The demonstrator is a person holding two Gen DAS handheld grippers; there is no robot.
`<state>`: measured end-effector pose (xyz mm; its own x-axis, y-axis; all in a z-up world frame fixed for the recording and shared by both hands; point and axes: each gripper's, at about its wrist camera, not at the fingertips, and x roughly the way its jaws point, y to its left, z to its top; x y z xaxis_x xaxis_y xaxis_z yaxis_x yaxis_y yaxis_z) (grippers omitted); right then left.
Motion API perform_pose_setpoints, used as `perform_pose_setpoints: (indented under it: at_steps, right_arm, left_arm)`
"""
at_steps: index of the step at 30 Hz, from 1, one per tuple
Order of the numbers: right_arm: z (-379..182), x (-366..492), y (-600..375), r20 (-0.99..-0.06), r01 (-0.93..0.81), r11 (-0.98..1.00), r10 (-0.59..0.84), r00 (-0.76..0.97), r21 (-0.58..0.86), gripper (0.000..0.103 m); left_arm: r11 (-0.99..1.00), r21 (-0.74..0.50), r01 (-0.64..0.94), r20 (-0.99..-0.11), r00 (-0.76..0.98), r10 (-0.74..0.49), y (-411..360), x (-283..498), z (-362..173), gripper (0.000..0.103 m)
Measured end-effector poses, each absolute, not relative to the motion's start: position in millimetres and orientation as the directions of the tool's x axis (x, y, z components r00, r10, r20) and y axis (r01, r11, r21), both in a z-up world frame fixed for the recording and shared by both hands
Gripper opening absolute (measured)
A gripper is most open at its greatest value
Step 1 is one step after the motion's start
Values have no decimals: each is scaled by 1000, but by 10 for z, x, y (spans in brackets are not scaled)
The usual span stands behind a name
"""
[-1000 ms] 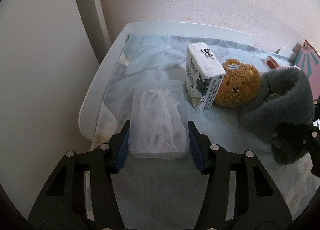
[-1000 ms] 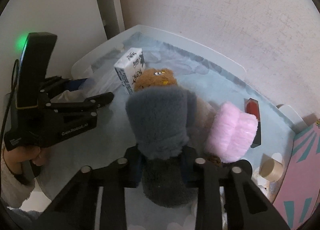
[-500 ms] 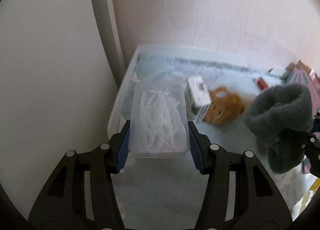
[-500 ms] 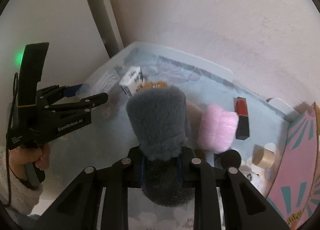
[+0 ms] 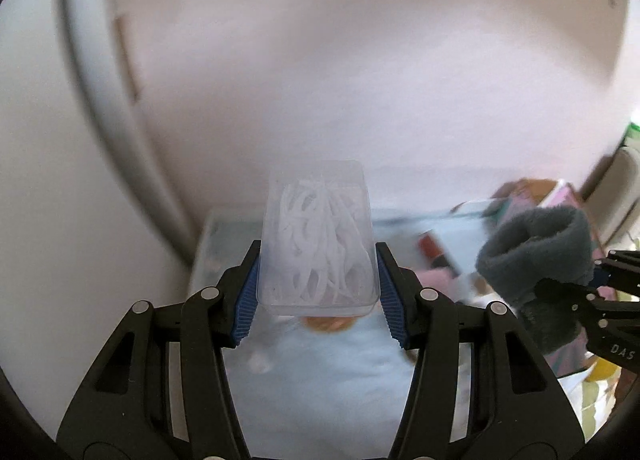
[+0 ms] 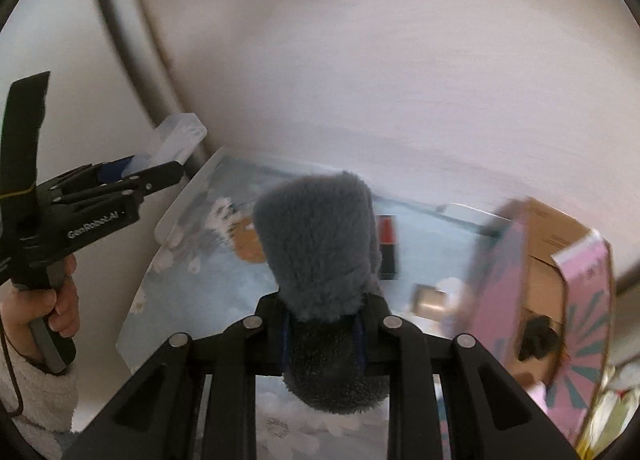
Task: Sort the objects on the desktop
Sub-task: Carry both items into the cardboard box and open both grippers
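Observation:
My left gripper (image 5: 318, 296) is shut on a clear plastic box of white floss picks (image 5: 318, 244) and holds it high above the table. From the right wrist view the box (image 6: 178, 140) shows at the left, in the left gripper (image 6: 160, 172). My right gripper (image 6: 322, 334) is shut on a grey fluffy sock (image 6: 320, 248), lifted above the table; the sock also shows at the right of the left wrist view (image 5: 540, 252). The brown plush toy (image 6: 246, 246) lies on the table below, partly hidden.
A blue floral cloth (image 6: 224, 296) covers the white table. A red and black lipstick box (image 6: 387, 248) lies near the back. A pink cardboard box (image 6: 544, 284) stands open at the right. A pink fluffy item (image 5: 438, 278) lies blurred below. The wall is close behind.
Both grippers have risen and swung right, carrying the floss box and the grey sock. The table objects have dropped lower in view, and the pink box has come into the right view.

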<state>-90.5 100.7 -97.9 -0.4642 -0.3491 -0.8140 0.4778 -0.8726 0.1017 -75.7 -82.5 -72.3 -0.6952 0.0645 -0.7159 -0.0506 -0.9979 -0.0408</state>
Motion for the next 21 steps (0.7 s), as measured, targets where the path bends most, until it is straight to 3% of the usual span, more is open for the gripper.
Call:
perform_pose_setpoints:
  at_steps: [12,21]
  right_arm:
    - [-754,-932,2213,-847,180,-982,-139,-513,52,22]
    - [-940,-817,2838,-872,44,-997,-83,-482,70,22]
  left_arm:
    - [-919,-125,-375,-712,-611,346,765,-1149,-592,50]
    - [-849,-115,-516,-734,-532,423,1720,-1184,-626,50]
